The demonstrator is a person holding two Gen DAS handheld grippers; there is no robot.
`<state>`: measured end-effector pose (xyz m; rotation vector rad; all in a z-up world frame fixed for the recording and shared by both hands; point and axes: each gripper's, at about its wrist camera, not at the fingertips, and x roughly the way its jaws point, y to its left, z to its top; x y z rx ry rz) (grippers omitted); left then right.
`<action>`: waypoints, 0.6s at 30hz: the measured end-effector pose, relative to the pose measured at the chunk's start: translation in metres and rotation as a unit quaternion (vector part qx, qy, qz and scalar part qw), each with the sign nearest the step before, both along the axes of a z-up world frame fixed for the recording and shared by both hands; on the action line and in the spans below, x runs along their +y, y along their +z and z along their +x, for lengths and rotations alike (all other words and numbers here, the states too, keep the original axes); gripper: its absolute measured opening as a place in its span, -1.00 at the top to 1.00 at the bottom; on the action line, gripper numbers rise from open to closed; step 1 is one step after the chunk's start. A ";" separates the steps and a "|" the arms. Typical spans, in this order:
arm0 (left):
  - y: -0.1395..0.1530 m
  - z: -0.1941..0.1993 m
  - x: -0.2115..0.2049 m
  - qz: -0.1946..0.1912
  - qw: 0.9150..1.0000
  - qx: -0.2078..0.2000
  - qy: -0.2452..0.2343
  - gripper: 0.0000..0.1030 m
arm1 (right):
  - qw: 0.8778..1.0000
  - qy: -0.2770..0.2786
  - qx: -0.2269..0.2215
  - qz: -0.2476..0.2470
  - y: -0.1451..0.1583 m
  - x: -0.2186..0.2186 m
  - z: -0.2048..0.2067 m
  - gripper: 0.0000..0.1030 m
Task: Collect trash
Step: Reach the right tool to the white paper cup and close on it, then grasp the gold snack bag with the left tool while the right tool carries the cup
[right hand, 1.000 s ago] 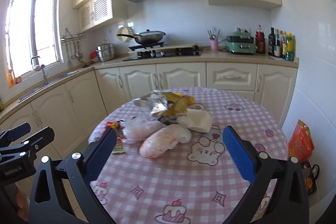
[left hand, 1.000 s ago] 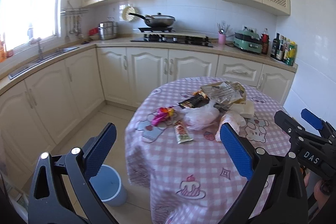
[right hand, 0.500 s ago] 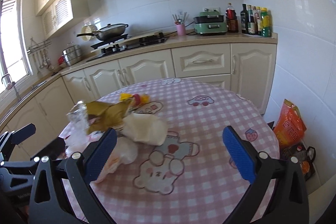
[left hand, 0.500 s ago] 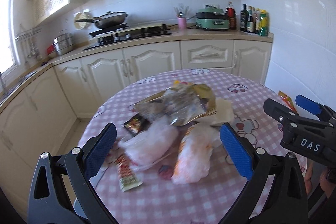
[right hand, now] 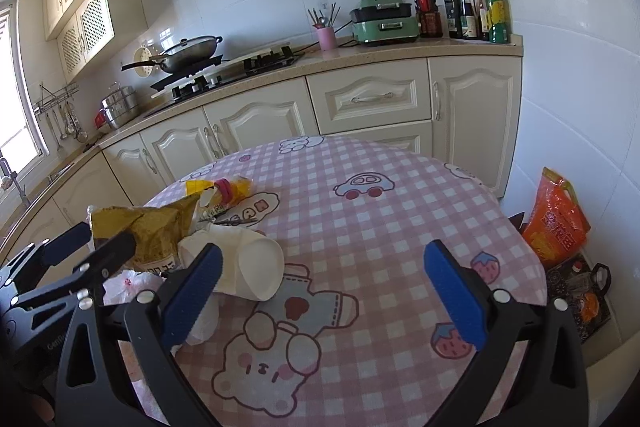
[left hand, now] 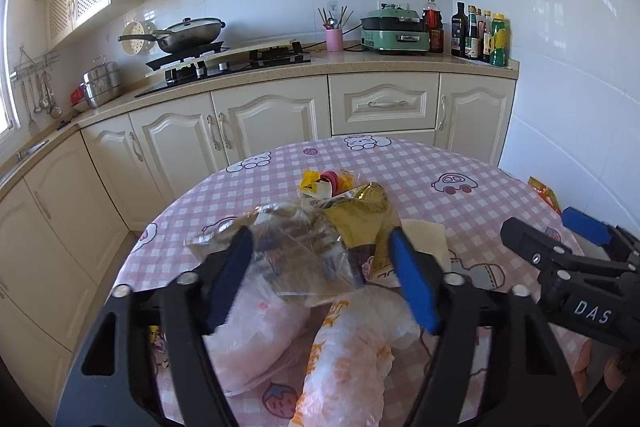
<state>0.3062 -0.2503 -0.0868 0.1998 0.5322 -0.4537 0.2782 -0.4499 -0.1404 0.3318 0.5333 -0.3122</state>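
Note:
A heap of trash lies on the round table with the pink checked cloth (left hand: 460, 163). It holds a clear plastic wrapper (left hand: 304, 251), a gold snack bag (left hand: 360, 219), a pinkish plastic bag (left hand: 256, 339) and a white bag with orange print (left hand: 348, 359). My left gripper (left hand: 322, 279) hangs low over the heap. Its jaws are closing, with the clear wrapper and gold bag between them; no firm pinch shows. My right gripper (right hand: 324, 293) stands wide open over bare cloth. A white paper cup (right hand: 256, 267) lies on its side just beyond its left finger.
A yellow and pink wrapper (right hand: 224, 187) lies behind the heap. An orange bag (right hand: 556, 223) and a dark bag (right hand: 580, 291) stand on the floor to the right of the table. Cream cabinets and a counter with a wok (left hand: 192, 35) and bottles (left hand: 480, 35) run behind.
Both grippers have come forward and lower onto the table, swinging right. The left jaws, wide before, have narrowed around the top of the heap. The right jaws stay wide.

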 end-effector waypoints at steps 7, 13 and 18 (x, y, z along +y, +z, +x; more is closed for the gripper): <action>-0.009 0.013 0.009 -0.029 0.999 0.031 -0.005 0.81 | 0.999 0.042 0.025 0.025 -0.008 0.007 0.027 -0.91; -0.007 0.014 0.016 -0.053 0.998 0.031 -0.009 0.87 | 0.995 0.076 0.053 0.042 -0.022 0.019 0.056 -0.48; -0.004 0.014 0.030 -0.081 0.996 0.037 -0.009 0.90 | 0.991 0.092 0.070 0.060 -0.033 0.020 0.072 0.44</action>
